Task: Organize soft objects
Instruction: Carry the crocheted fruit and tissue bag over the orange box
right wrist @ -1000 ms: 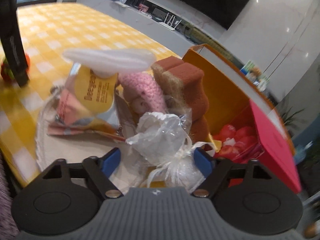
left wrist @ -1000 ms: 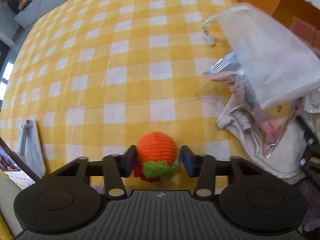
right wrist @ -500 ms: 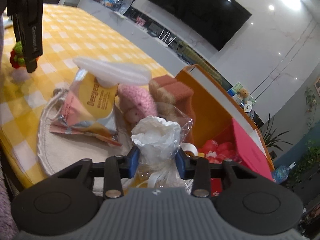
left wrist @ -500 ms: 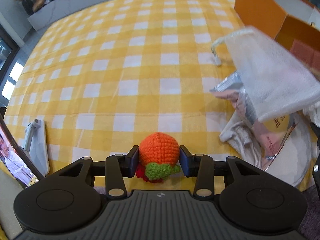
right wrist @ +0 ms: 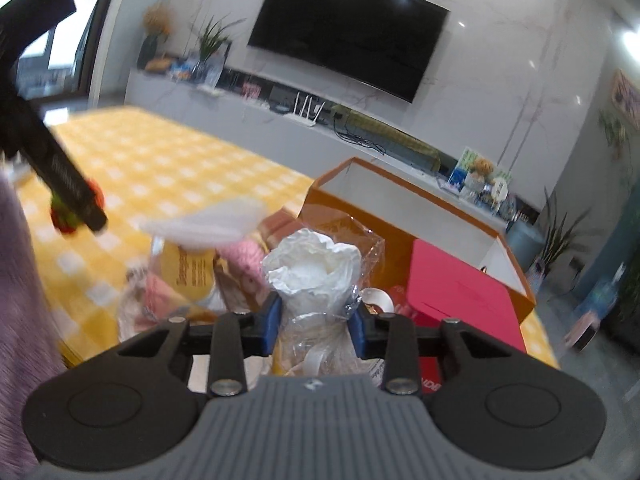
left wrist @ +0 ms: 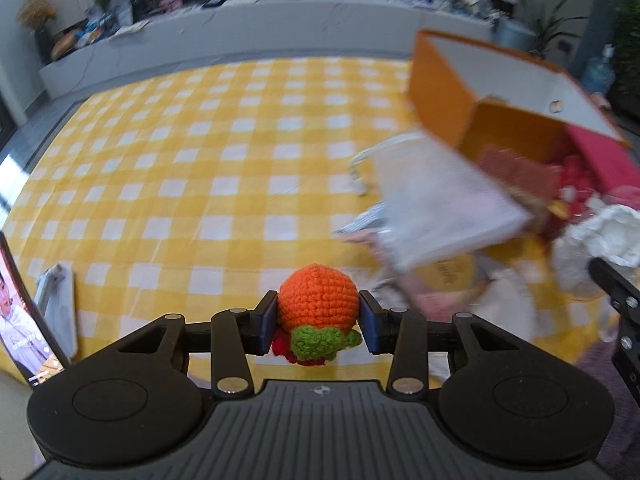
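So far, a crocheted orange is clamped in the left gripper and a cellophane-wrapped white bundle is being closed on by the right gripper, while the pile near the orange box at the right remains unsorted.

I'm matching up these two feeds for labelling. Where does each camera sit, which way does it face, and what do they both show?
Left wrist: on the left gripper, looking forward and down over the yellow checked tablecloth; its fingers clamp a crocheted orange.
Right wrist: on the right gripper, looking more level toward the television; its jaws are closing, pads pressing a cellophane-wrapped white bundle; a purple sleeve shows at left.
Shared: orange box, tablecloth, bundle, and each view catches the other gripper.
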Demonstrator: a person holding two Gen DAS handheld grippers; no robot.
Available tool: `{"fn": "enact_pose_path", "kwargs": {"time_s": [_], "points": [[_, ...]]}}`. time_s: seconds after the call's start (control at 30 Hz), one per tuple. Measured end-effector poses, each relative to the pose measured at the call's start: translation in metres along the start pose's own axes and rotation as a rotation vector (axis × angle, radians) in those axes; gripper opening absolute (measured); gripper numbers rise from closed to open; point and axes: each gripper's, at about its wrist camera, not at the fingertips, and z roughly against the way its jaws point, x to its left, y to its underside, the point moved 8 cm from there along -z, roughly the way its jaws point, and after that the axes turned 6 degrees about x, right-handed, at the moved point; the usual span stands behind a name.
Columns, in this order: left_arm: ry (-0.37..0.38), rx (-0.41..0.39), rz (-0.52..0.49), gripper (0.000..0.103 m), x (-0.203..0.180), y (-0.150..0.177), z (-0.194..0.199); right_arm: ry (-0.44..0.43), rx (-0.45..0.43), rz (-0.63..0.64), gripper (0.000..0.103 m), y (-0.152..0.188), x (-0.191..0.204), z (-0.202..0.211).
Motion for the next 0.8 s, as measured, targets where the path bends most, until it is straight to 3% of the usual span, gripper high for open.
{"fn": "enact_pose_path", "kwargs": {"time_s": [0.23, 0.47, 0.67, 0.8], "points": [[0.144, -0.131, -0.056, 0.047, -0.049, -0.022, 0.051, -0.124, -0.038, -0.23, 0.034, -0.017, -0.038, 0.029], [0.282, -0.185, -0.142, 0.047, -0.106, -0.068, 0.071, -0.2, -0.075, -0.399, 0.035, -0.051, -0.098, 0.038], [0.346, -0.231, -0.207, 0.047, -0.15, -0.118, 0.064, -0.178, -0.062, -0.471, 0.035, -0.078, -0.164, 0.022], [0.363, -0.226, -0.236, 0.047, -0.183, -0.152, 0.039, -0.124, -0.001, -0.504, 0.035, -0.094, -0.206, -0.017]]}}
